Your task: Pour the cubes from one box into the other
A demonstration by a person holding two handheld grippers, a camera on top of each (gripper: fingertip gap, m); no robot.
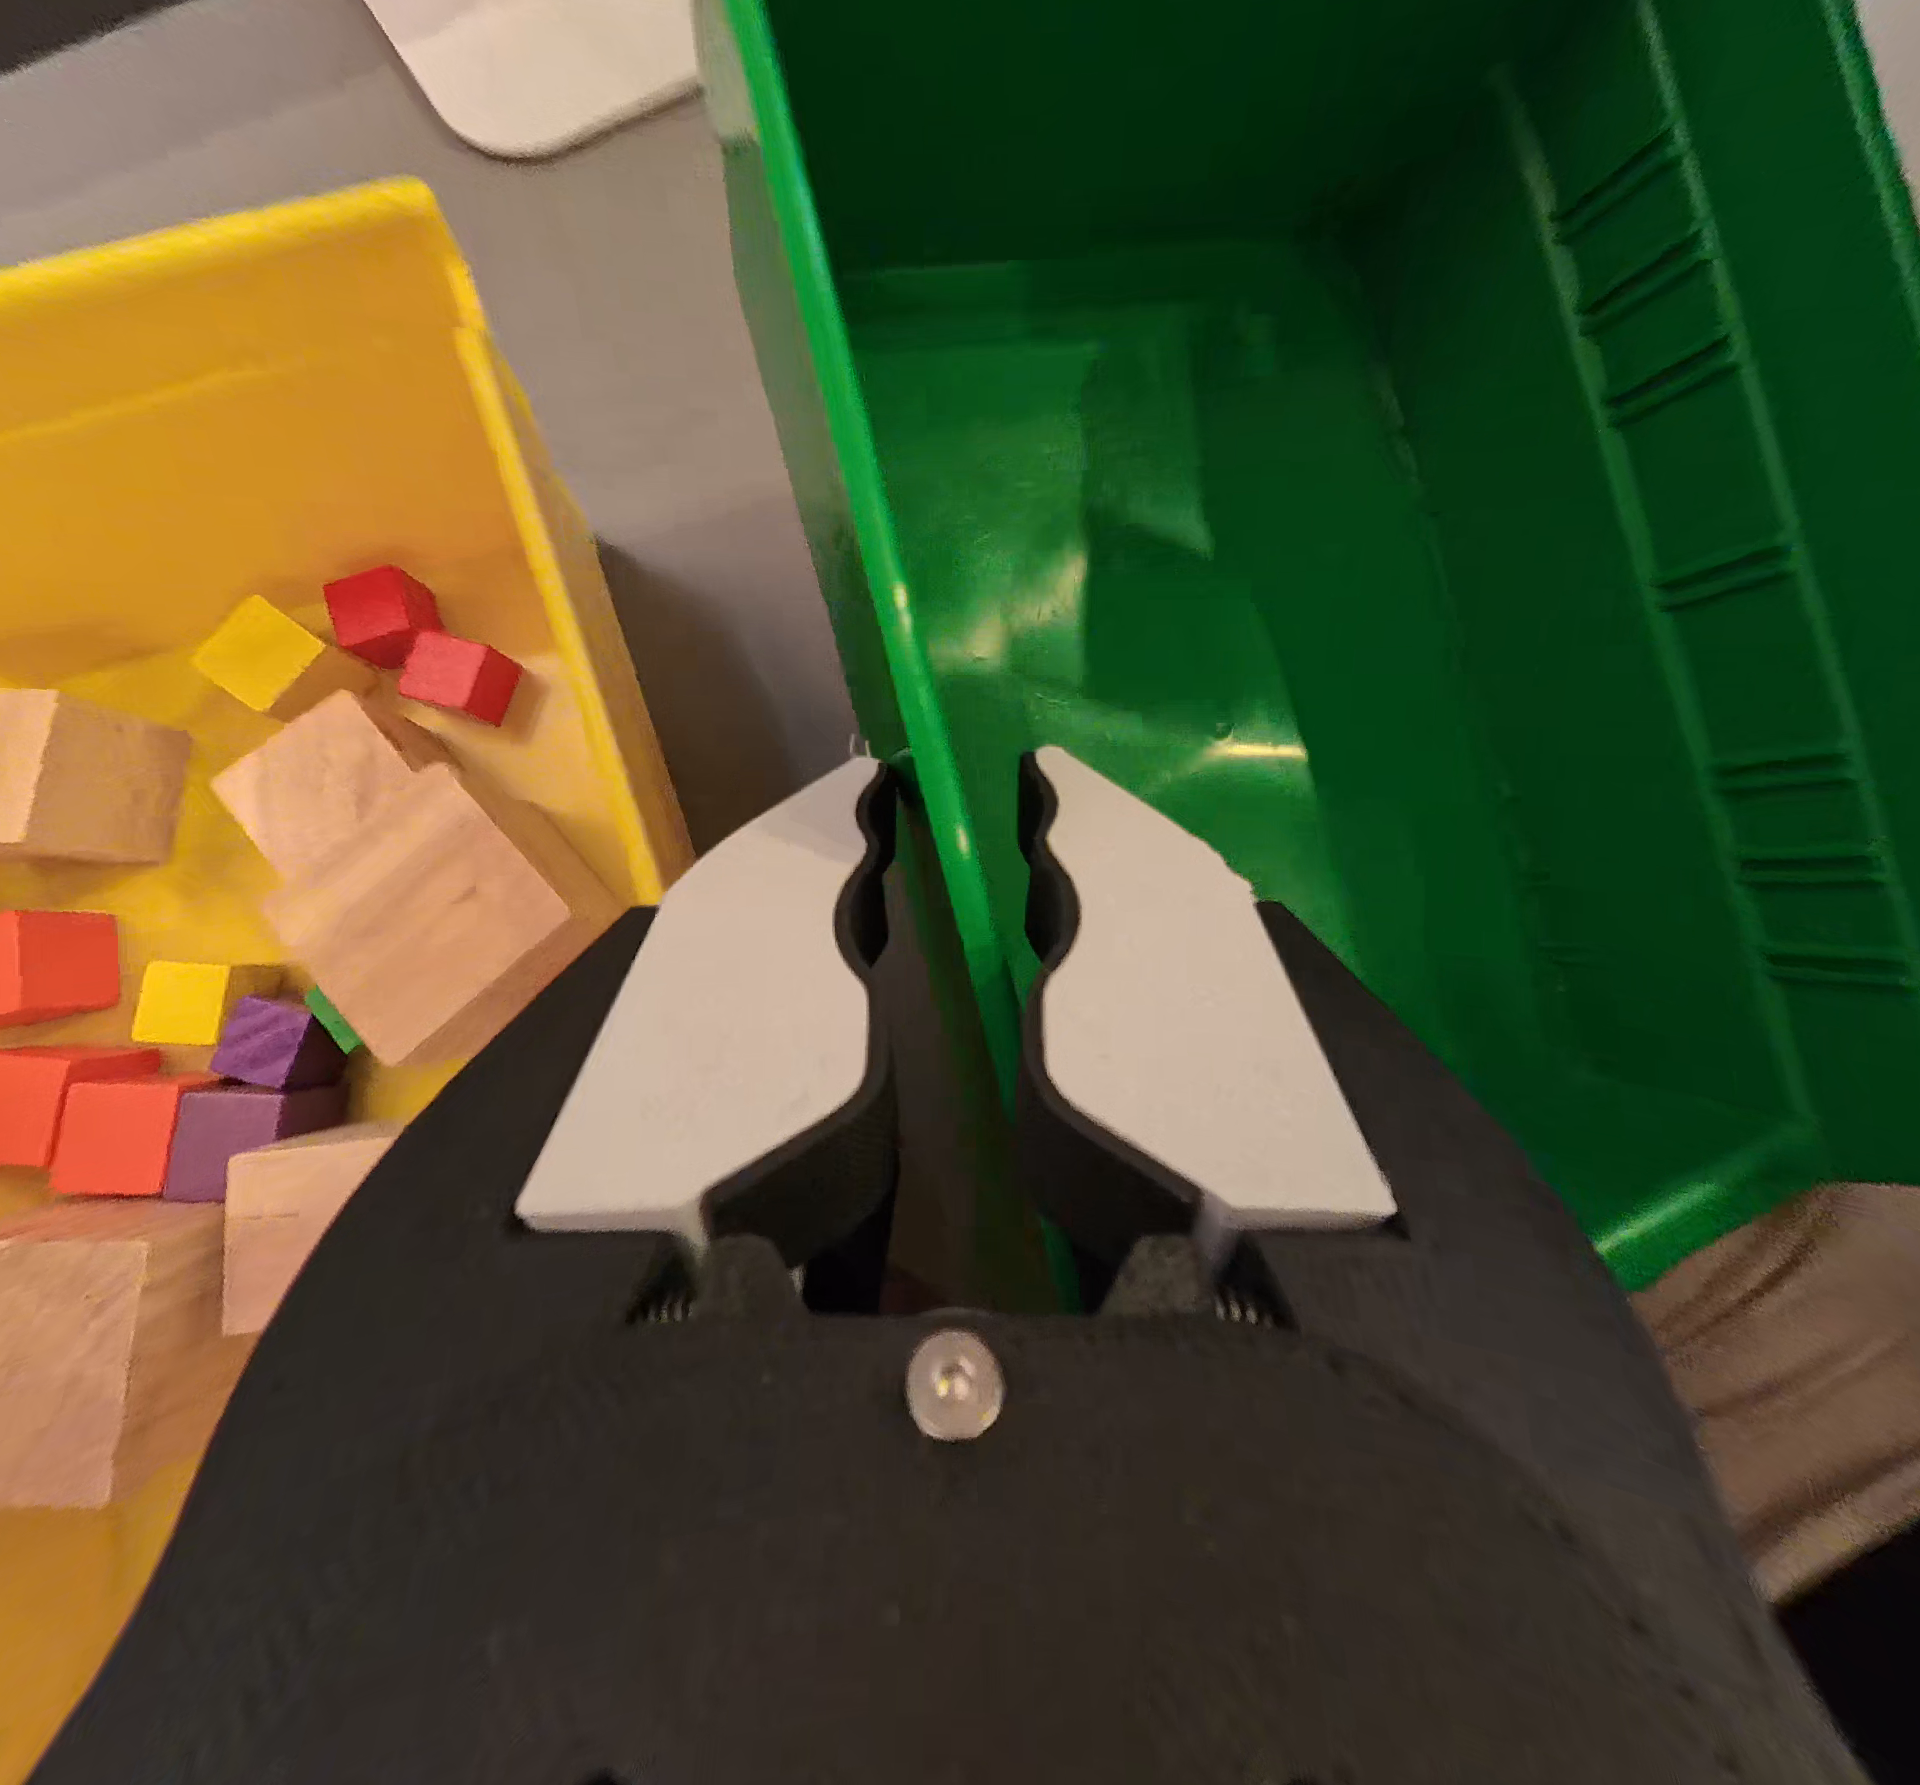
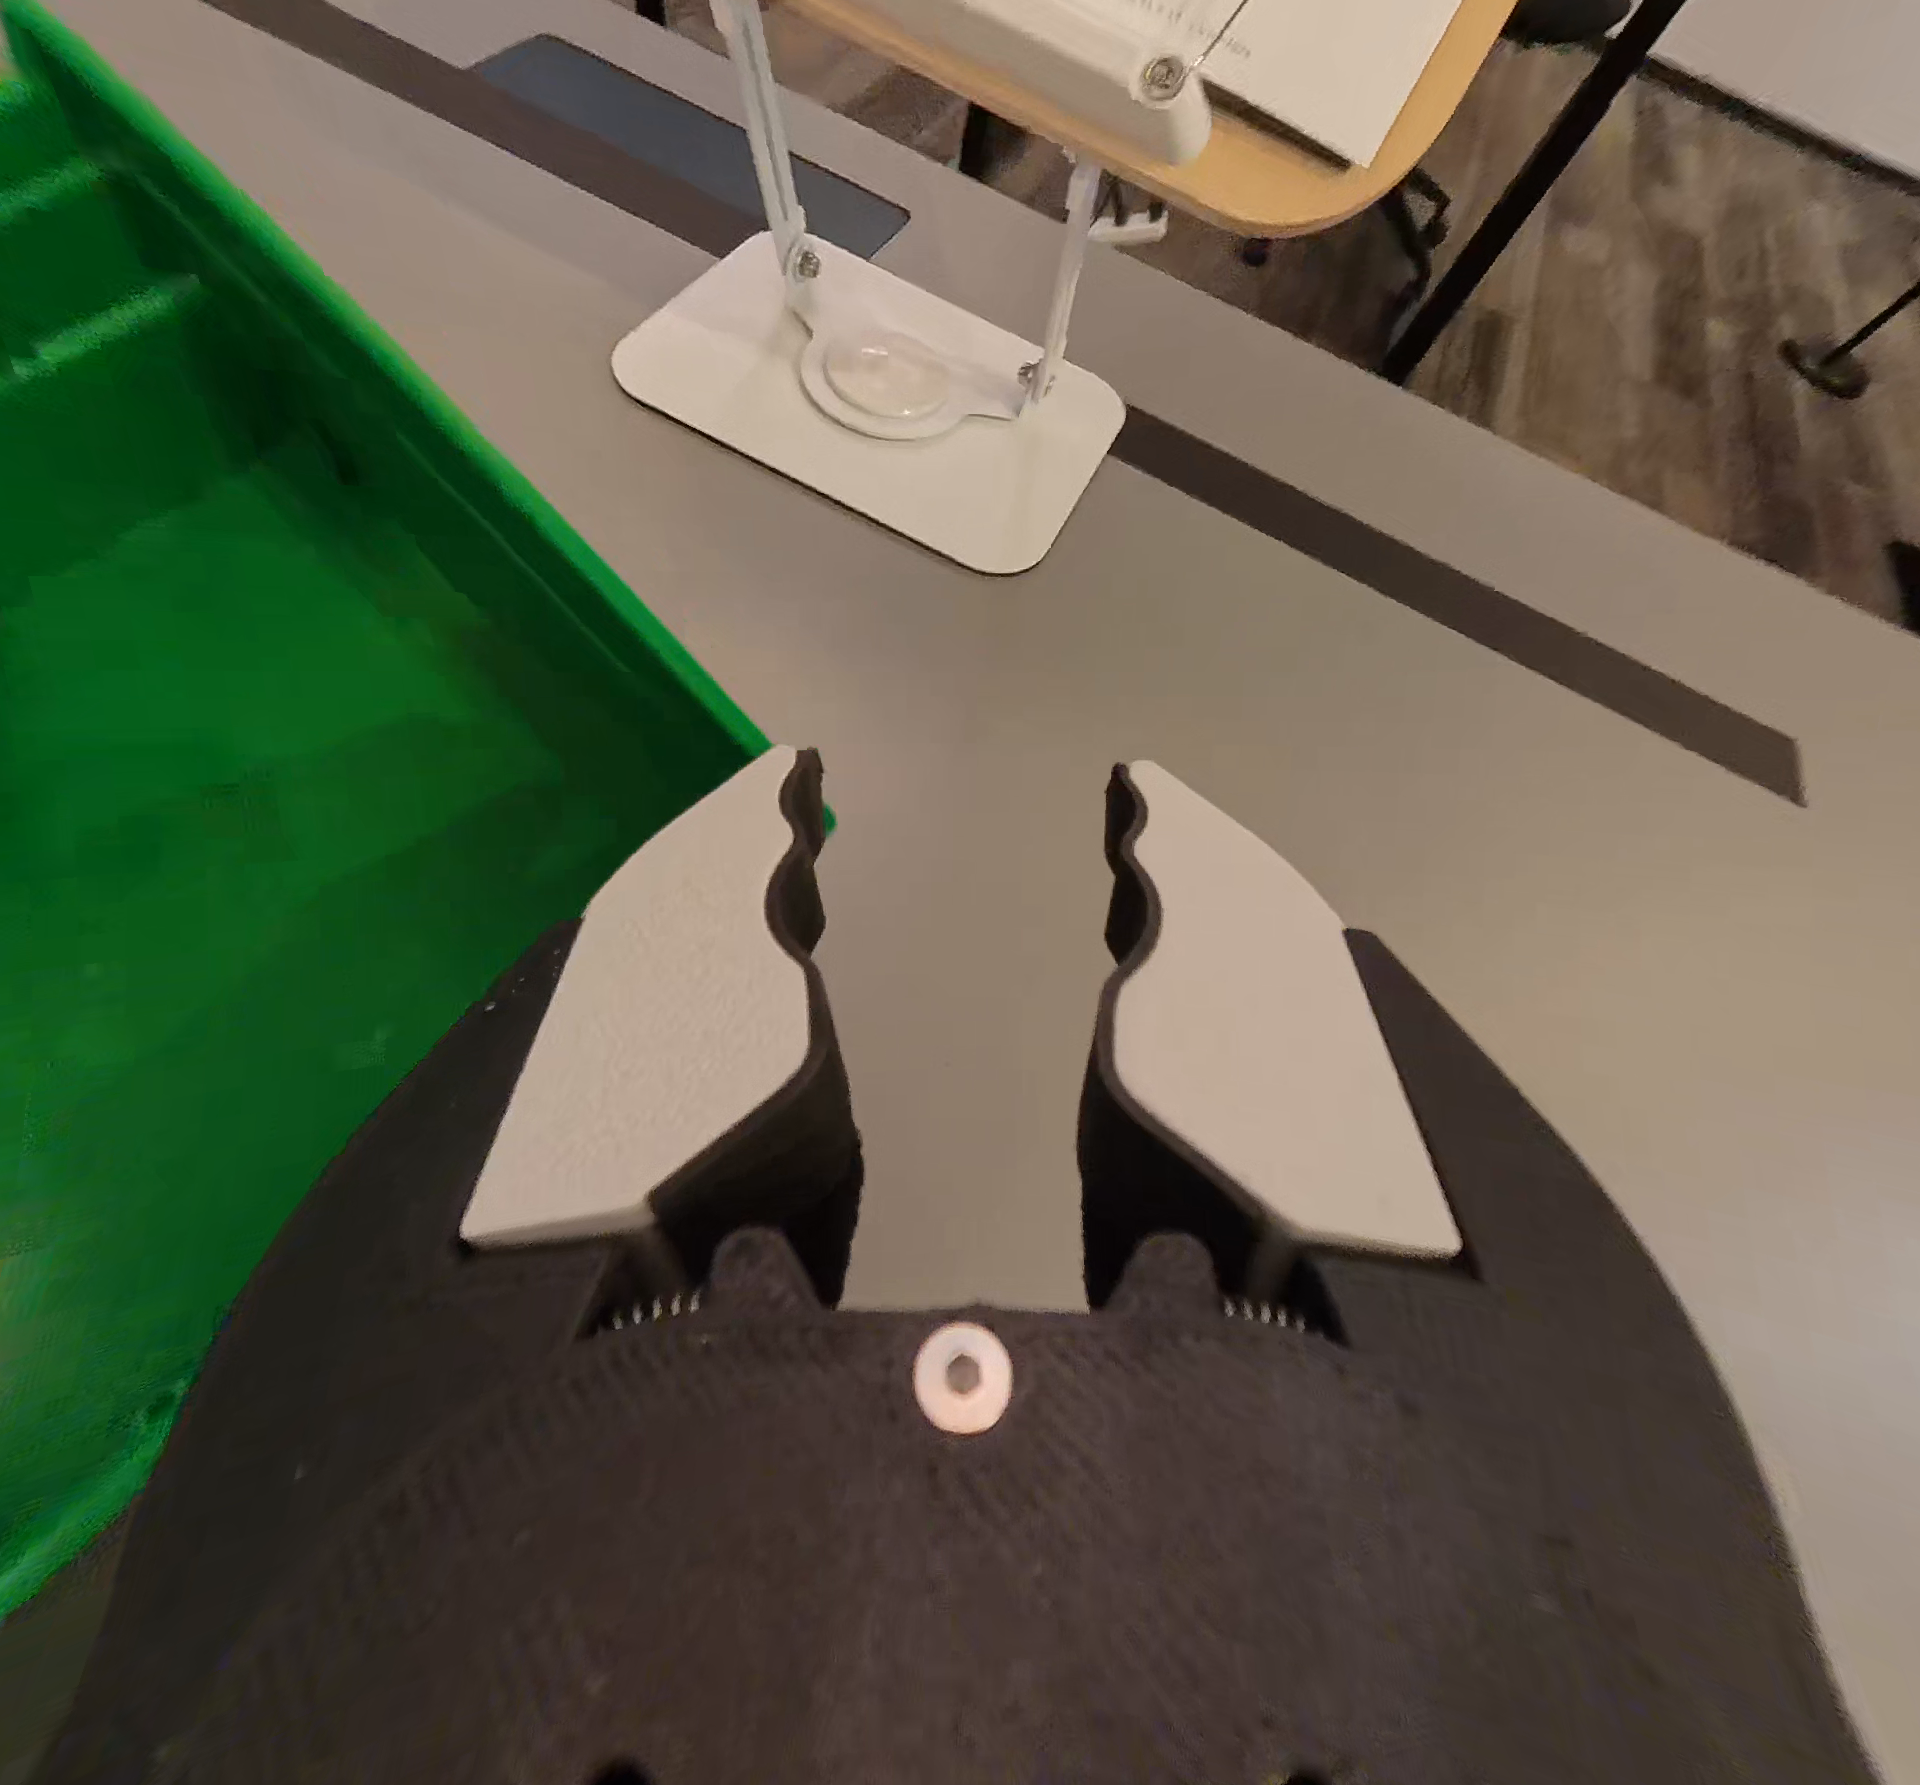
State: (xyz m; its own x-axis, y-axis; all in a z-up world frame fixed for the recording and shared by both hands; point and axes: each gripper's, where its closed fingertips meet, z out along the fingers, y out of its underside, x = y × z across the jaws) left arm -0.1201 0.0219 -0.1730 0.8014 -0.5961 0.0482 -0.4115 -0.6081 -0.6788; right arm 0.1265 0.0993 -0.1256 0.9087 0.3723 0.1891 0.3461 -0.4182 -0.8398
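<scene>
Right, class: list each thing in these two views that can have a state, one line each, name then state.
green box: empty, tilted, wall gripped
yellow box: holding the cubes
cubes: piled in the yellow box, mixed sizes and colours
left gripper: shut on the green box's wall
right gripper: open, holding nothing, beside the green box
white stand: upright on the grey table

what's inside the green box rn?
Nothing visible: the green box shows bare floor and walls. Its near corner is hidden behind the left tool, which grips its wall.

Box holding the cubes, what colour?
Yellow box; clearest in the left wrist view.
</scene>
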